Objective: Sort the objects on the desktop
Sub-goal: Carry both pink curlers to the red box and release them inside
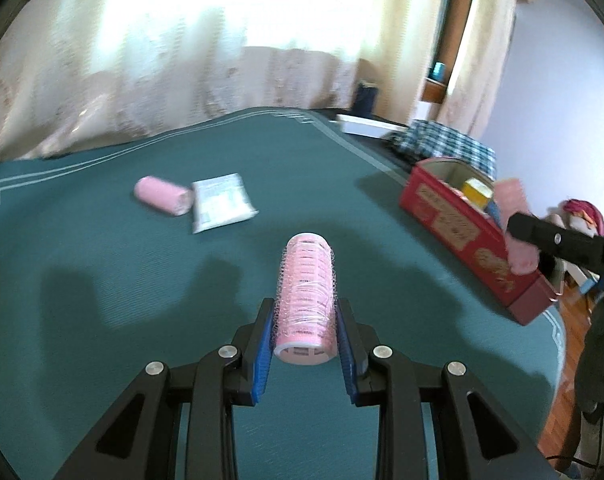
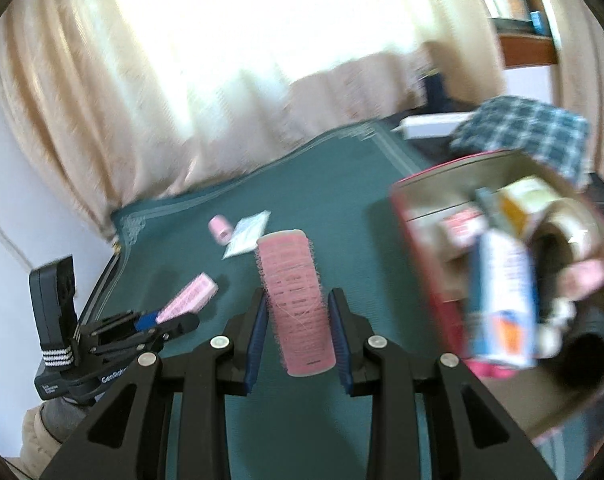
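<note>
My left gripper (image 1: 305, 320) is shut on a pink hair roller (image 1: 307, 288) and holds it above the green table mat (image 1: 102, 280); it also shows in the right wrist view (image 2: 170, 316) at lower left with its roller (image 2: 188, 296). My right gripper (image 2: 298, 316) is shut on another pink hair roller (image 2: 296, 300), just left of the red box (image 2: 430, 280). In the left wrist view the right gripper's fingers (image 1: 542, 236) hold that roller (image 1: 516, 224) over the red box (image 1: 462, 232). A third pink roller (image 1: 164, 195) and a white packet (image 1: 222, 202) lie on the mat.
The red box holds several items, among them a yellow carton (image 1: 478, 192) and a blue-and-white tube (image 2: 506, 300). A checked cloth (image 1: 446, 144) and a white tray (image 1: 366, 124) lie behind it. Curtains (image 1: 182, 60) hang beyond the table's far edge.
</note>
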A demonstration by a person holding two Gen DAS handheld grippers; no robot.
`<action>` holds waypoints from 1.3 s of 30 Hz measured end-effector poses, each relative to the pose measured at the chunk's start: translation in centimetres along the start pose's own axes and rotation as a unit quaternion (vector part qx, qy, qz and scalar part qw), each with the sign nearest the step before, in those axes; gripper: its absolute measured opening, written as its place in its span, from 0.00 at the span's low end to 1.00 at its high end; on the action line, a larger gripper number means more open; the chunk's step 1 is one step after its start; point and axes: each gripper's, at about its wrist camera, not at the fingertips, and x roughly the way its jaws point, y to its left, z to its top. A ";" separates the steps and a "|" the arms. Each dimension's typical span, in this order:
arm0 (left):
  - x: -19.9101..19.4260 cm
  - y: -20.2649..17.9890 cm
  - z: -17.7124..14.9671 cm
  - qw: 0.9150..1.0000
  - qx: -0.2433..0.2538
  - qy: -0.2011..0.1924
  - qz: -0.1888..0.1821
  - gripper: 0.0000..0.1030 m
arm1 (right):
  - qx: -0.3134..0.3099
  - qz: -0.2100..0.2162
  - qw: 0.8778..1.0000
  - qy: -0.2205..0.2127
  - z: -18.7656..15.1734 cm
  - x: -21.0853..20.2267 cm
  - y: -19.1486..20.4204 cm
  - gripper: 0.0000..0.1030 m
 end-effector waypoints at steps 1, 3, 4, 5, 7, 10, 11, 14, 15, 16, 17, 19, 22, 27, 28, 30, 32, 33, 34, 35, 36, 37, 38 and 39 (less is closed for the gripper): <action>0.2 -0.8 0.2 1.000 0.005 0.000 -0.005 0.30 | 0.004 -0.007 1.000 -0.007 0.0 -0.6 -0.7 0.32; 0.5 -1.9 0.5 1.000 0.013 0.001 -0.014 0.30 | 0.016 -0.025 0.999 -0.020 -0.1 -1.9 -2.4 0.32; 0.7 -2.6 0.7 1.000 0.017 0.001 -0.018 0.30 | 0.021 -0.032 0.999 -0.024 -0.2 -2.4 -3.2 0.32; 0.9 -3.0 0.9 1.000 0.021 0.001 -0.021 0.30 | 0.030 -0.040 0.998 -0.028 -0.2 -2.9 -4.1 0.32; 1.1 -4.1 1.3 0.999 0.029 0.002 -0.028 0.30 | 0.044 -0.054 0.997 -0.034 -0.3 -3.6 -5.7 0.32; 1.6 -5.9 1.8 0.998 0.043 0.004 -0.036 0.30 | 0.055 -0.066 0.996 -0.038 -0.6 -4.4 -7.2 0.32; 1.7 -6.4 2.0 0.998 0.047 0.005 -0.039 0.29 | 0.059 -0.070 0.995 -0.038 -0.7 -4.7 -7.8 0.32; 2.1 -7.7 2.4 0.997 0.056 0.006 -0.046 0.30 | 0.062 -0.083 0.994 -0.034 -1.2 -5.0 -8.7 0.32; 2.2 -8.0 2.6 0.997 0.058 0.007 -0.048 0.30 | 0.063 -0.084 0.994 -0.032 -1.4 -4.9 -8.8 0.32; 2.2 -8.3 2.7 0.997 0.061 0.007 -0.050 0.30 | 0.065 -0.084 0.994 -0.030 -1.5 -4.9 -9.0 0.32; 2.3 -8.6 2.8 0.997 0.063 0.007 -0.052 0.29 | 0.066 -0.084 0.994 -0.027 -1.6 -5.0 -9.2 0.32; 2.5 -9.3 3.1 0.996 0.068 0.007 -0.056 0.30 | 0.064 -0.088 0.994 -0.026 -1.8 -5.1 -9.3 0.32; 2.7 -10.3 3.5 0.995 0.075 0.007 -0.063 0.29 | 0.056 -0.097 0.993 -0.027 -1.9 -5.5 -9.4 0.34; 2.9 -11.8 4.1 0.993 0.086 0.006 -0.075 0.29 | 0.063 -0.098 0.993 -0.027 -2.1 -5.7 -10.2 0.37; 2.9 -12.2 4.2 0.993 0.089 0.006 -0.078 0.29 | 0.066 -0.098 0.993 -0.029 -2.2 -5.9 -10.4 0.39; 2.8 -12.7 4.4 0.992 0.093 0.004 -0.082 0.29 | 0.074 -0.097 0.992 -0.032 -2.1 -6.1 -10.8 0.41; 2.8 -13.2 4.5 0.991 0.097 0.004 -0.087 0.29 | 0.080 -0.097 0.991 -0.035 -2.1 -6.3 -11.1 0.43; 2.8 -13.5 4.5 0.991 0.099 0.003 -0.090 0.29 | 0.081 -0.097 0.991 -0.036 -2.1 -6.3 -11.2 0.44; 2.8 -13.7 4.6 0.991 0.100 0.003 -0.092 0.30 | 0.082 -0.096 0.991 -0.037 -2.1 -6.4 -11.2 0.44; 2.8 -13.9 4.6 0.990 0.101 0.003 -0.094 0.30 | 0.083 -0.097 0.991 -0.038 -2.1 -6.5 -11.3 0.44; 2.8 -14.2 4.6 0.990 0.103 0.003 -0.098 0.30 | 0.084 -0.098 0.991 -0.040 -2.0 -6.6 -11.3 0.44; 2.8 -14.4 4.6 0.989 0.104 0.003 -0.100 0.30 | 0.085 -0.099 0.991 -0.041 -2.0 -6.7 -11.4 0.44; 2.8 -14.6 4.6 0.989 0.106 0.003 -0.103 0.29 | 0.086 -0.099 0.990 -0.042 -2.0 -6.8 -11.5 0.44; 2.8 -15.0 4.6 0.988 0.108 0.004 -0.108 0.29 | 0.087 -0.100 0.990 -0.043 -2.0 -6.9 -11.6 0.44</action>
